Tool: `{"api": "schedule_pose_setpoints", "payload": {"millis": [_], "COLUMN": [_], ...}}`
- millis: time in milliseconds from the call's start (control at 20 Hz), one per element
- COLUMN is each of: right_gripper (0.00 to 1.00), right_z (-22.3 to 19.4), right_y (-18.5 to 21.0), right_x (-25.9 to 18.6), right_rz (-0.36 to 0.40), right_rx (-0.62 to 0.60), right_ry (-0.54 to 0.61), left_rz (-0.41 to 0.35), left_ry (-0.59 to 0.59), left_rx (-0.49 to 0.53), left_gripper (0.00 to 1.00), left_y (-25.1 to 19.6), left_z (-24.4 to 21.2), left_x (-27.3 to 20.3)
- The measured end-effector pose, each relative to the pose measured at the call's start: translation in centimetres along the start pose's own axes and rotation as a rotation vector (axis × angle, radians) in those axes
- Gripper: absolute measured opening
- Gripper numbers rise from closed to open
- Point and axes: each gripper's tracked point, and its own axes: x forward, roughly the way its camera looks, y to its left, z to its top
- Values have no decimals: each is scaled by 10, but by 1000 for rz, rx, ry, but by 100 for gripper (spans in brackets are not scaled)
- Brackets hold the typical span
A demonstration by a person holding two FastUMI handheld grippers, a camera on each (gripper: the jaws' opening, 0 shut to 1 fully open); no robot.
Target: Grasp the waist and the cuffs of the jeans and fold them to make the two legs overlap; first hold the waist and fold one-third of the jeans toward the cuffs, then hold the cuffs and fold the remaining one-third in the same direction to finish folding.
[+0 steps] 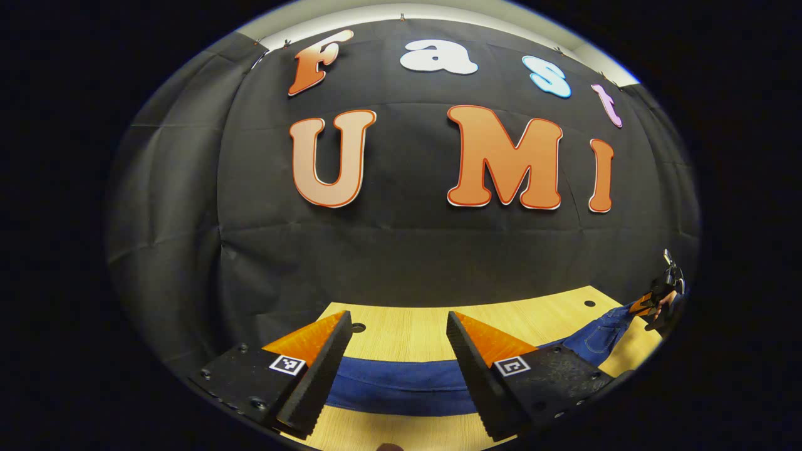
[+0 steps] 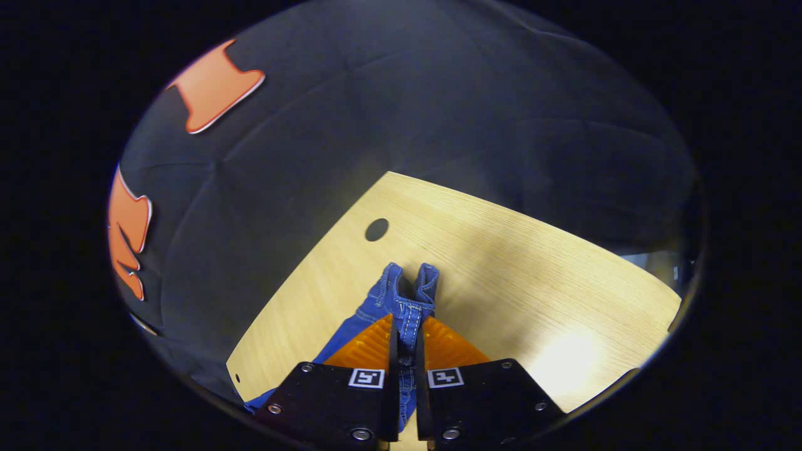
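the jeans [image 2: 401, 300] are a bright mid blue with lighter stitching along the seams, and they read darker and flatter blue in the left gripper view [image 1: 401, 382]. the table [image 2: 501, 263] is pale yellowish wood grain with a dark round hole [image 2: 376, 229]. both grippers have black bodies, ribbed orange fingers [image 2: 369, 344] and little black-and-white square markers [image 1: 287, 364]. the wall cloth [image 1: 401, 250] is black.
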Motion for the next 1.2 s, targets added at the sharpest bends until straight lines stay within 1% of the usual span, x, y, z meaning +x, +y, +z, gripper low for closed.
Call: {"api": "schedule_pose_setpoints", "payload": {"millis": [250, 350, 450, 550, 700, 850, 950, 1000, 1200], "right_gripper": [11, 11, 11, 11, 11, 11, 11, 11, 11], "right_z": [-4, -7, -8, -19, -46, -73, -90, -98, -144], "right_y": [73, 103, 124, 147, 190, 235, 254, 259, 288], "right_x": [-37, -51, -62, -73, -94, -103, -118, -126, -133], "right_rz": [87, 136, 179, 217, 261, 297, 321, 318, 357], "right_rx": [-201, -260, -308, -367, -455, -541, -598, -628, -686], "right_ry": [-57, -78, -98, -100, -122, -135, -153, -166, -133], "left_rz": [-1, 1, 4, 3, 3, 9, 11, 10, 23], "left_ry": [6, 8, 13, 18, 28, 37, 40, 42, 60], "left_rx": [-19, -33, -48, -61, -79, -90, -102, -109, -129], "left_gripper": [93, 93, 94, 94, 94, 94, 95, 95, 96], "left_y": [14, 20, 26, 32, 42, 52, 58, 62, 74], "left_z": [-5, -8, -11, -15, -21, -27, -30, -32, -43], "left_x": [-2, -1, 2, 3, 6, 9, 12, 13, 16]}}
